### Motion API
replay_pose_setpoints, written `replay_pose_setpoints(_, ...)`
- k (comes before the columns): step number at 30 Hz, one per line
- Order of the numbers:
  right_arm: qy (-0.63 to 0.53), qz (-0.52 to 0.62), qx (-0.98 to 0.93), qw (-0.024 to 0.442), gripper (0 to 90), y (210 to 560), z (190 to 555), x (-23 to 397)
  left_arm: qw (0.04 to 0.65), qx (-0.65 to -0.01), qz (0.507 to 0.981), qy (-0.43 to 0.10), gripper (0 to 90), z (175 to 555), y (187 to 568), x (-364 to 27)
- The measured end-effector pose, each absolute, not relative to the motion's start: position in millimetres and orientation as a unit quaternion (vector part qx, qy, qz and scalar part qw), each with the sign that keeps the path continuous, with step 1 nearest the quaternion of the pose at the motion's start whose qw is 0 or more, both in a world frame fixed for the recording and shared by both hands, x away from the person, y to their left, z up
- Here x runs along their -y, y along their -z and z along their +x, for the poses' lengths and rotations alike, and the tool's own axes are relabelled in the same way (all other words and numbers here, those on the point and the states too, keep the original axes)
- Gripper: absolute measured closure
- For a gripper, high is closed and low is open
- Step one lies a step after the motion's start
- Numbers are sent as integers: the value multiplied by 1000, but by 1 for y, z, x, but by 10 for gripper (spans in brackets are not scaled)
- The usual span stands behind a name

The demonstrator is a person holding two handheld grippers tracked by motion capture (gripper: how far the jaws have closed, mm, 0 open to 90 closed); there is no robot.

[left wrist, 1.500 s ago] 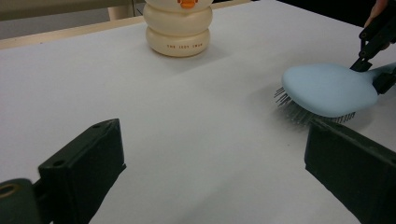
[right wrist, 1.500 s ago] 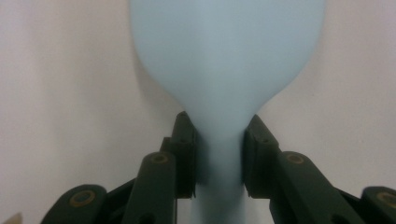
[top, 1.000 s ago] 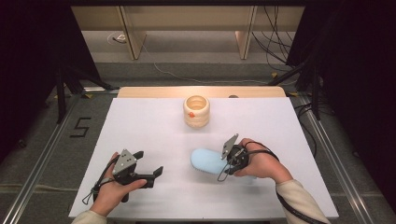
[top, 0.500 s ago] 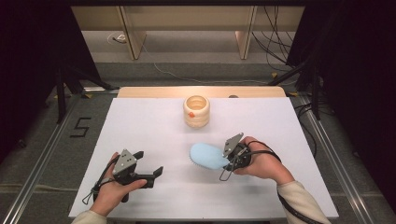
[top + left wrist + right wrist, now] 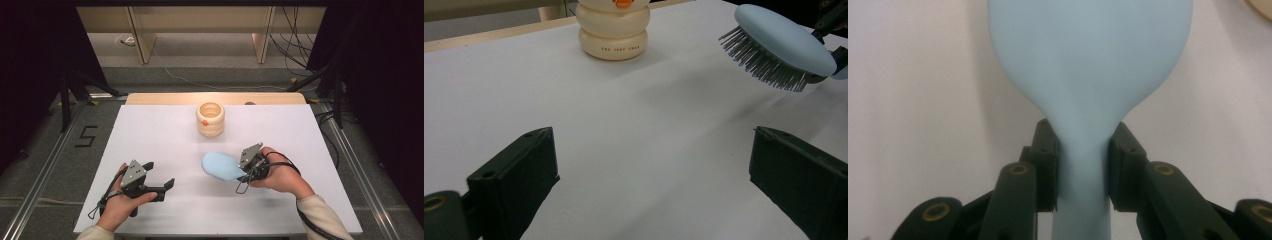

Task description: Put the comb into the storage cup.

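A light blue hairbrush point(image 5: 221, 165) hangs just above the white table, bristles down, its handle pinched by my right gripper point(image 5: 246, 172). In the right gripper view both pads press on the brush's handle point(image 5: 1082, 172). The left gripper view shows the brush point(image 5: 781, 42) at upper right with its grey bristles clear of the table. My left gripper point(image 5: 159, 176) rests at the front left with its jaws wide apart and nothing between them. A cream ribbed pot point(image 5: 210, 119) with an orange mark stands upright at the back middle.
The white table top point(image 5: 165, 140) ends in a wooden strip point(image 5: 150, 98) at the back. Metal rails run along both sides on the floor. Cables trail from both grippers toward the front edge.
The hairbrush in my right gripper has shifted slightly left and its head has tipped up off the table. My left gripper has stayed where it was.
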State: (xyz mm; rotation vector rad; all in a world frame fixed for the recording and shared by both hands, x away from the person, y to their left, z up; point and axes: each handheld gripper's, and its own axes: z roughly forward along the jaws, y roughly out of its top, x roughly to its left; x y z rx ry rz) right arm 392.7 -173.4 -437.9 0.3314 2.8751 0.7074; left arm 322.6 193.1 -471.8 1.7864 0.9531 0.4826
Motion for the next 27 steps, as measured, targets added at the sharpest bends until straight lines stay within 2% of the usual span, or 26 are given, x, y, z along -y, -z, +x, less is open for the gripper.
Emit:
replay_pose_setpoints(13,-294,123,-945,74,704,433,392,176,506,-395,740,-201,48,322,472,-193)
replay_pose_setpoints(27,-339,146,-925,91,704,432,394,179,506,-396,739,-201,48,322,472,-193)
